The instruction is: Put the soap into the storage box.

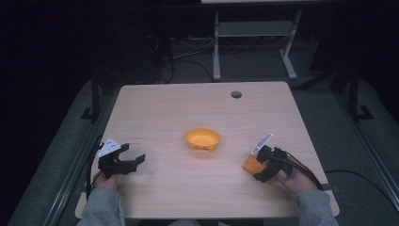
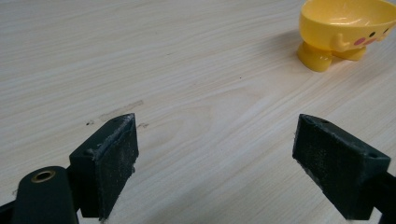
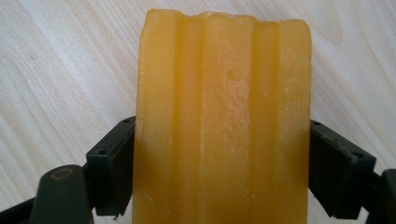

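A small yellow-orange bowl [image 1: 203, 139] with little feet and a cartoon face stands at the middle of the wooden table [image 1: 188, 108]; in the left gripper view the bowl [image 2: 343, 30] sits at the upper right. My left gripper [image 1: 136, 161] rests at the table's front left, jaws wide apart with bare wood between them [image 2: 215, 163]. My right gripper [image 1: 256, 165] is at the front right, shut on a ridged orange block [image 1: 251, 165]. In the right gripper view that block [image 3: 224, 121] stands between both jaws, pressed on each side.
A round cable hole [image 1: 236, 94] lies near the table's far edge. A faint dark scuff [image 2: 119, 109] marks the wood ahead of the left gripper. Beyond the table are a grey desk frame [image 1: 254, 33] and cables on a dark floor.
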Action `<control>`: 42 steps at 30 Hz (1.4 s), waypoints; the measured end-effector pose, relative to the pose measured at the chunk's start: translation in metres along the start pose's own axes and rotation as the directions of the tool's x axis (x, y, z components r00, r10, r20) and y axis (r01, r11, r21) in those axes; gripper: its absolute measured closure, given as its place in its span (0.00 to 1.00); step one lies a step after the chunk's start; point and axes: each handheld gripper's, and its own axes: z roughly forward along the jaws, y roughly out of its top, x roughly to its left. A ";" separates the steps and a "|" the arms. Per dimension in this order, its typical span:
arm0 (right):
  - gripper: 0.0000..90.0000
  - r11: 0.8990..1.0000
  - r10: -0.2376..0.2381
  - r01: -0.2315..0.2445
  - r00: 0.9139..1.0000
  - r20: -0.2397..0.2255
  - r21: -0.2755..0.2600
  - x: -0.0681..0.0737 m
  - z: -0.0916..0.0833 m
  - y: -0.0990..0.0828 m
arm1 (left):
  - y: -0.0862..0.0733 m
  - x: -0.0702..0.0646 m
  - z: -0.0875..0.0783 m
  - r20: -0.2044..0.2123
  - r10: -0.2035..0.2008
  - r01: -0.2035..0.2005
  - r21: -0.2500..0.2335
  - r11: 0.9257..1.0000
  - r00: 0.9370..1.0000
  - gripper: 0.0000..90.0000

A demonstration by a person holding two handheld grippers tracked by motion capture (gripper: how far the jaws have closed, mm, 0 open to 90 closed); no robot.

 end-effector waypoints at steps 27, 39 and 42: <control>0.24 0.995 -0.089 0.088 0.996 -0.026 -0.047 -0.002 -0.023 0.030 | 0.000 0.001 -0.002 0.001 -0.012 0.012 -0.014 1.000 1.000 0.15; 0.24 0.993 -0.105 0.103 0.994 -0.043 -0.055 -0.011 -0.028 0.048 | 0.001 0.001 -0.002 0.001 -0.012 0.012 -0.006 1.000 1.000 0.15; 0.24 0.991 -0.125 0.122 0.991 -0.038 -0.060 -0.013 -0.030 0.056 | 0.001 0.001 -0.002 0.001 -0.013 0.013 -0.009 1.000 1.000 0.15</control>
